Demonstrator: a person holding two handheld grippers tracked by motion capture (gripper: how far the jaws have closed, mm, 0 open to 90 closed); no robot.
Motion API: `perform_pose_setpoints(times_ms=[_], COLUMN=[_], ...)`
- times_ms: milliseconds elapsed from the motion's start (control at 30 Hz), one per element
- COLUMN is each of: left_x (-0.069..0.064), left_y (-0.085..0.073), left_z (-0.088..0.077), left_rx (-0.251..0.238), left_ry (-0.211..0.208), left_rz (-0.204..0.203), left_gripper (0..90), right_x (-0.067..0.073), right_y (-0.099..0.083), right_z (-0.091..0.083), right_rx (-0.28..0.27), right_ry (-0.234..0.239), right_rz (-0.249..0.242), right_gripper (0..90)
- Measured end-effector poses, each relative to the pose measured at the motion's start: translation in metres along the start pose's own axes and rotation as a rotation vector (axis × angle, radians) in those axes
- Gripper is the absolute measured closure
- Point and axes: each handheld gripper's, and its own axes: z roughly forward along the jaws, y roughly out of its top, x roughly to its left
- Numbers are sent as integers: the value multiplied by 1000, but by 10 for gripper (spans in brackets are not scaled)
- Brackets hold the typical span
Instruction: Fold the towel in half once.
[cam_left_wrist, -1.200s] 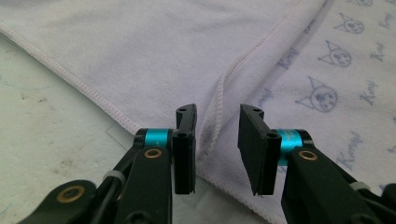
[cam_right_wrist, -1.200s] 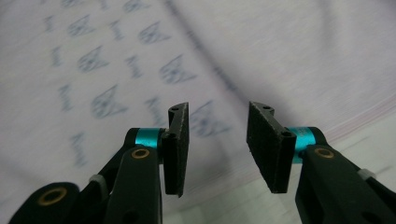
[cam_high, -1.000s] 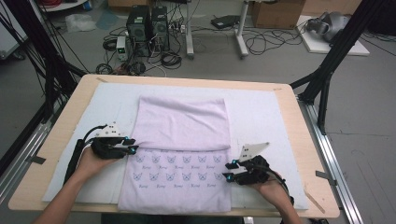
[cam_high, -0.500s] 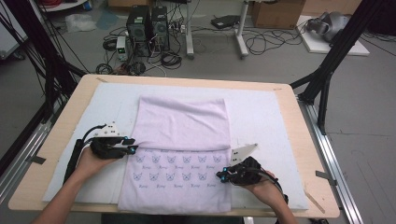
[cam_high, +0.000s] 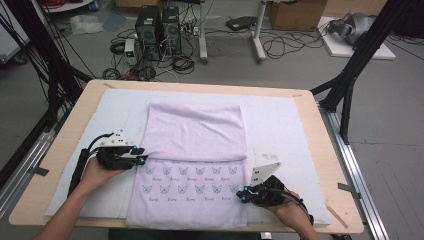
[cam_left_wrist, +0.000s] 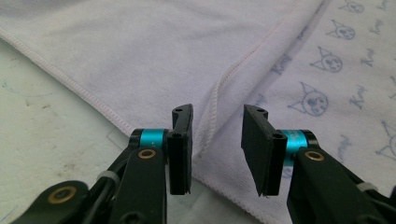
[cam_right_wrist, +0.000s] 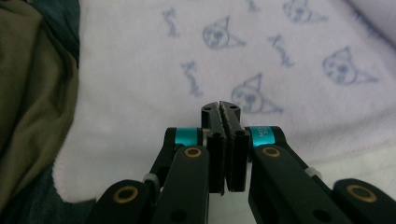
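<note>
Folding is the work in hand: the lilac towel (cam_high: 192, 165) lies on the pale mat (cam_high: 280, 125) in the middle of the table (cam_high: 320, 150), its far half already doubled over, so the plain side covers the top and the printed side shows nearer me.

My left gripper (cam_left_wrist: 217, 144) hangs at the towel's left edge, right where the folded hem meets the printed layer; its fingers (cam_left_wrist: 180, 149) stand spread with the hem between them, not yet pinched.

My right gripper (cam_right_wrist: 223, 144) sits at the near right corner, its jaws having just been closing and now pressed together (whether a thin bit of cloth is caught between them I can't quite tell).

Next I judge the left must close on its hem so both sides lift together.

The print is rows of blue cat-like faces with a small script word, too blurred to read.
</note>
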Motion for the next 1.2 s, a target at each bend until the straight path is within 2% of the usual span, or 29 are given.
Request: perform_pose_setpoints(times_ms=[133, 233, 300, 333, 400, 467, 567, 700, 933, 1067, 1200], left_x=[0, 0, -1, -1, 0, 0, 0, -1, -1, -1, -2], left_y=[0, 1, 1, 1, 1, 1, 1, 1, 2, 3, 3], left_z=[0, 0, 0, 0, -1, -1, -1, 0, 0, 1, 1], left_rx=[-1, 3, -1, -2, -4, -7, -6, 1, 4, 4, 5], left_ry=[-1, -3, -4, -3, -4, -3, 0, -1, 3, 6, 6], left_rz=[-1, 7, 7, 7, 6, 2, 2, 7, 7, 12, 10], left_gripper=[636, 636, 635, 634, 632, 632, 629, 628, 626, 626, 625], right_x=[1, 0, 1, 1, 1, 1, 2, 5, 15, 18, 19], right_y=[18, 32, 39, 41, 41, 40, 33, 18, -14, -21, -15], right_z=[3, 17, 30, 37, 41, 36, 19, 1, -26, -24, -11], right_rx=[-16, 0, 34, 45, 40, 11, -58, -68, -145, -122, -98], right_ry=[4, 15, 20, 24, 31, 33, 15, -19, -59, -49, -20], right_rz=[-38, -55, -72, -73, -58, -48, -33, -26, 18, 16, -6], right_gripper=[898, 898, 898, 900, 867, 797, 786, 778, 753, 732, 705])
